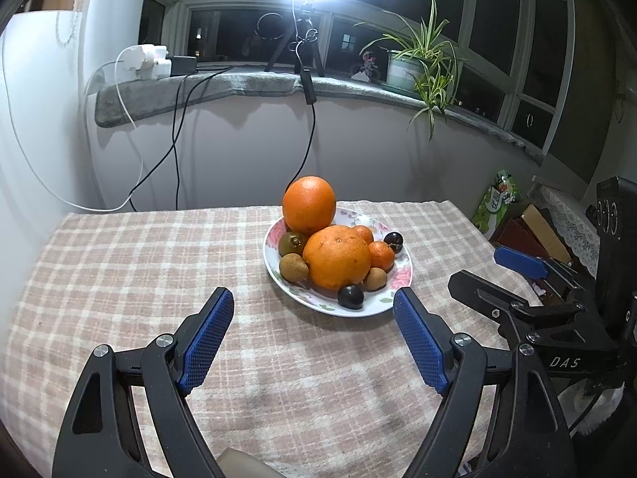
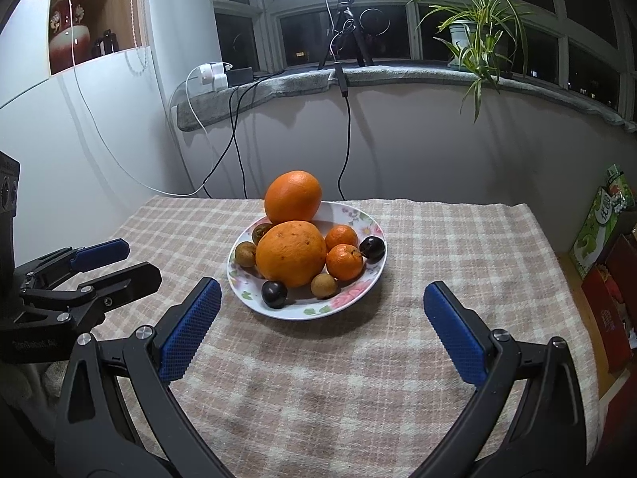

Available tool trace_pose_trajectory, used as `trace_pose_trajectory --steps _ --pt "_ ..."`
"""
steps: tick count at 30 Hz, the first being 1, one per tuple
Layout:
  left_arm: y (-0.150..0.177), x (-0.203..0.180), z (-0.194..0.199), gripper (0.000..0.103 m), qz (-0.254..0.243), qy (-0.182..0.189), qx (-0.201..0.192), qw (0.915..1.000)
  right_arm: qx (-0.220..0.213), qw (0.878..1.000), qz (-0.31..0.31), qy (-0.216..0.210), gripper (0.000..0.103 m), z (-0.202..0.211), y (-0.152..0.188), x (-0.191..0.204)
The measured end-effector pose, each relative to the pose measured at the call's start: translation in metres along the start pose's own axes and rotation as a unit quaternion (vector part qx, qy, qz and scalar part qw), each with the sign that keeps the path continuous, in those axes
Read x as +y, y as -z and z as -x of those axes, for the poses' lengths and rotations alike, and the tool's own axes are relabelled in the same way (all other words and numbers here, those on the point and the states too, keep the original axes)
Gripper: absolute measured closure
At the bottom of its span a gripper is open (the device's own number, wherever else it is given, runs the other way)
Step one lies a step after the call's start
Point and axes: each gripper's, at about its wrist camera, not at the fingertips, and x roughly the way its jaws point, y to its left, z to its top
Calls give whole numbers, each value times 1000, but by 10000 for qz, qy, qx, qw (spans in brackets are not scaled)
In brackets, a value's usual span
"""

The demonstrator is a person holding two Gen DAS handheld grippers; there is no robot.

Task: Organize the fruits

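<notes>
All fruit sits heaped on the plate (image 2: 360, 215) mid-worktop (seemingly sorted already); left gripper (image 1: 314, 342) and right gripper (image 2: 322, 330) hover, jaws spread, empty.

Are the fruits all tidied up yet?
Looks nearly done: every fruit in view, like the big orange, sits piled on the flowered plate. Nothing is in hand; the left gripper and right gripper are open and empty. No loose fruit shows on the checked cloth.

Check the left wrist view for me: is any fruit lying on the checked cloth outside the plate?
No, every fruit in view, including the two big oranges, sits on the flowered plate, and the checked cloth around it carries none.
</notes>
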Motion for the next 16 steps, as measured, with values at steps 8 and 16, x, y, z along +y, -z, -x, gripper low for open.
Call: trace_pose_trajectory --steps 8,16 --pt "1 5 -2 20 27 -21 -2 10000 39 10000 31 6 0 -3 0 4" --pt "1 10 -3 20 -21 -89 -53 9999 113 9999 -117 45 0 -9 3 -4"
